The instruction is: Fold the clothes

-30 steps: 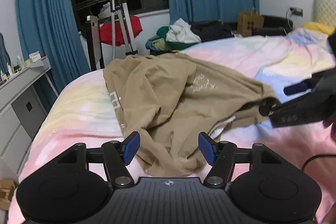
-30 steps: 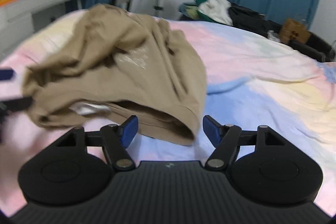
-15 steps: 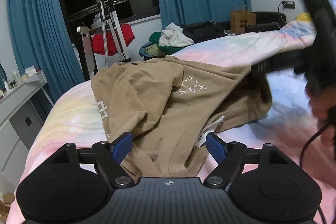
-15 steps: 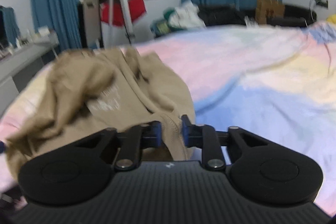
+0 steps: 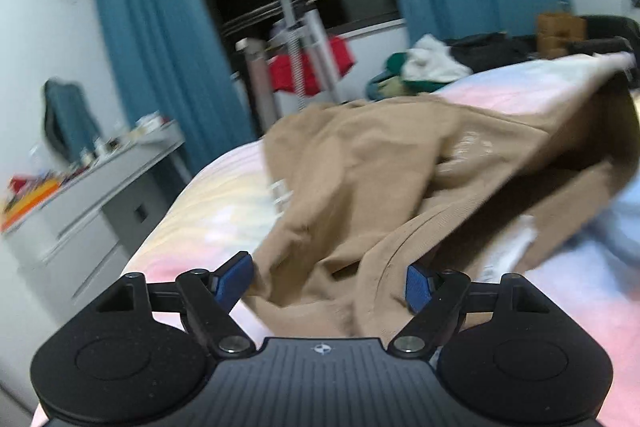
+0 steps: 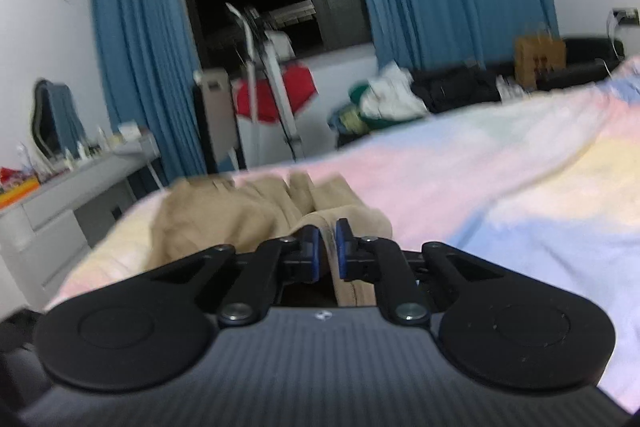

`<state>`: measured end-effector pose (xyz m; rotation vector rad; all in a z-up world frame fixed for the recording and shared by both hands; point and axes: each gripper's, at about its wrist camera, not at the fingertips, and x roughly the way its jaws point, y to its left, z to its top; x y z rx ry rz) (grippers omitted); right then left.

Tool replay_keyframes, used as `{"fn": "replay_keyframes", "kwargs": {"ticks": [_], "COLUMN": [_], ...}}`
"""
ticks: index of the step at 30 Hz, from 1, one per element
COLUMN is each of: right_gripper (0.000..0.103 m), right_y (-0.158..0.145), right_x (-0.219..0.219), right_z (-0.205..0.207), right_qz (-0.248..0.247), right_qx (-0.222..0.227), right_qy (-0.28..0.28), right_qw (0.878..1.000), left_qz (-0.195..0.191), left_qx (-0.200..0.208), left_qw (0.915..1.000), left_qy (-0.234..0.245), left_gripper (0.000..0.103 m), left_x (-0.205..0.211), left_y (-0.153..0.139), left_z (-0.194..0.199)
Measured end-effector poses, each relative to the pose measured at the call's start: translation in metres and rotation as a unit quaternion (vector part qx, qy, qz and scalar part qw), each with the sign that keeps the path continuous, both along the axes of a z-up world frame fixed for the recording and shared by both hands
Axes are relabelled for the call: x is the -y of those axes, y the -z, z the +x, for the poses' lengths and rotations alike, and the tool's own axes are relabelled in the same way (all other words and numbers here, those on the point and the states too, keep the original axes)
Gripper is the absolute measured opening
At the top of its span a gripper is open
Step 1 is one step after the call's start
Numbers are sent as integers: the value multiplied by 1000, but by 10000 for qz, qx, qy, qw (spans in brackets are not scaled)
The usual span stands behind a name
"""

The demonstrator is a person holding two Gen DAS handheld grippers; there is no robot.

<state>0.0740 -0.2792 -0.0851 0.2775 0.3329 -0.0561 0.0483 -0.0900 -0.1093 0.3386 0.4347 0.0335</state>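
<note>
Right gripper (image 6: 328, 241) jaws closing — tan shirt (image 6: 248, 215) between

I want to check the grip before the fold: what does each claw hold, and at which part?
The right claw is closing on the tan garment at a folded edge. The left claw holds nothing; cloth lies between its open pads.

Soft matt tan cloth, creased: the garment (image 5: 372, 167). Smooth pastel cotton-like fabric on the bedspread (image 6: 500, 163). Matt black plastic, finely ribbed, on the left gripper (image 5: 327, 281) and right gripper (image 6: 327, 251), with rubbery blue pads (image 5: 234, 277). Heavy pleated blue curtains (image 6: 136, 59). Smooth grey-painted desk (image 5: 116, 183).
</note>
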Motion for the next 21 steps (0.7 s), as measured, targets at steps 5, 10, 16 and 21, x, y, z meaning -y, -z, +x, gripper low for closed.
{"fn": "replay_keyframes", "kwargs": {"ticks": [5, 10, 16, 21], "right_gripper": [14, 29, 29, 29], "right_y": [24, 38, 33, 27], "right_x": [4, 6, 7, 17], "right_z": [18, 24, 16, 9], "right_qz": [-61, 213, 16, 214], "right_qx": [-1125, -1562, -1170, -954], "right_qy": [267, 193, 406, 618], "right_qw": [9933, 9873, 9923, 9933], "left_qz": [-608, -1214, -1421, -1000], "left_qx": [263, 646, 358, -167], "left_qw": [9972, 9892, 9890, 9947], "left_qy": [-357, -514, -193, 143], "left_gripper": [79, 79, 78, 78], "left_x": [-30, -53, -51, -27], "left_y": [-29, -58, -62, -43], "left_z": [-33, -60, -81, -81]}}
